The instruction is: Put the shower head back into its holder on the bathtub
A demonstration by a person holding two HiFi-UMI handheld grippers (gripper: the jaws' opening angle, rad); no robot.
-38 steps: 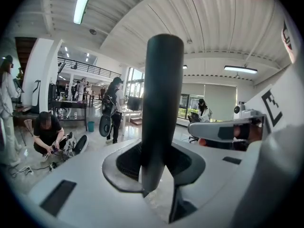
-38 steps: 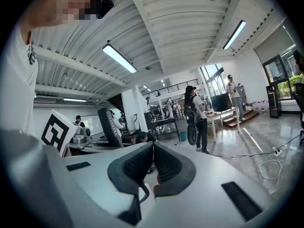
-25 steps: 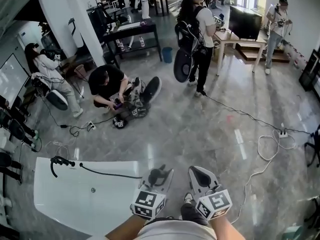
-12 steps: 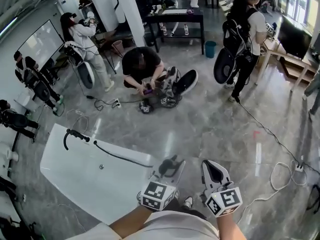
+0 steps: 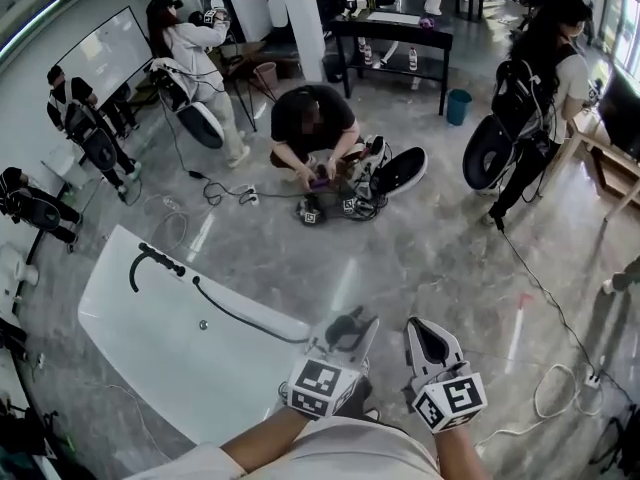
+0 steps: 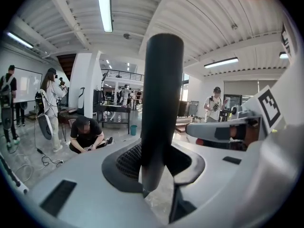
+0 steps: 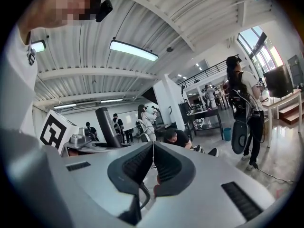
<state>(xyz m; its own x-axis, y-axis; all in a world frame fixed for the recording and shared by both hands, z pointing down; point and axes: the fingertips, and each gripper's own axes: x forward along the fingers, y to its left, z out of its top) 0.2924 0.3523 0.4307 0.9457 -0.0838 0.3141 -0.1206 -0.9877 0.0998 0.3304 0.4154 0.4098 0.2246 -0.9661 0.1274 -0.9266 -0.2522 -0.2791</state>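
One hose (image 5: 245, 320), head view; left gripper (image 6: 161, 161) clamps shower head (image 6: 162, 94); right gripper (image 7: 153, 163) clenched empty.

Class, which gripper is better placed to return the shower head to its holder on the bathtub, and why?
Left. The left gripper holds the shower head, whose hose runs to the bathtub on that same side. The right gripper is shut, empty and farther from the tub.

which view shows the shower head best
Left gripper view: the shower head shows close up as a dark handle between the jaws. Head view shows only its dark tip and hose; right gripper view, a small dark post.
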